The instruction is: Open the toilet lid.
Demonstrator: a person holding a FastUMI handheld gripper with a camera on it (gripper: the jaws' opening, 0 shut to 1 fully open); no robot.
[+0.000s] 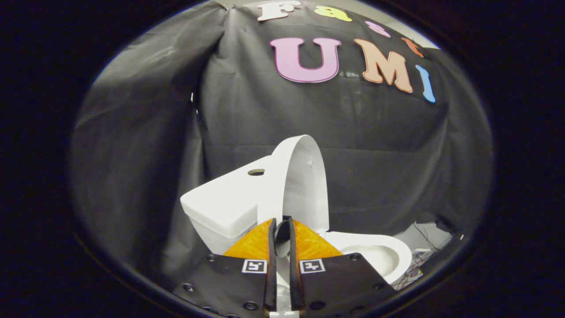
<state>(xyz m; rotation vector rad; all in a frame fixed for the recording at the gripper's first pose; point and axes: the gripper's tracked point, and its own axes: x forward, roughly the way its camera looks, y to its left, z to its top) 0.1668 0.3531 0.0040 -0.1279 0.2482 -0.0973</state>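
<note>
The white plastic toilet lid (304, 185) is seen raised nearly upright, just ahead of the fingers (282, 229), beside the white ceramic tank (225, 203) and above the white bowl (379, 254). The fingers are drawn close together on something dark and thin; whether it is the lid's edge cannot be told. The lid is judged light, stiff and smooth, hence slippery; its thin front rim is best pinched.

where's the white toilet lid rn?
Gripper view: white toilet lid stands raised, just beyond the gripper, whose fingers pinch its edge, beside the white tank.
</note>
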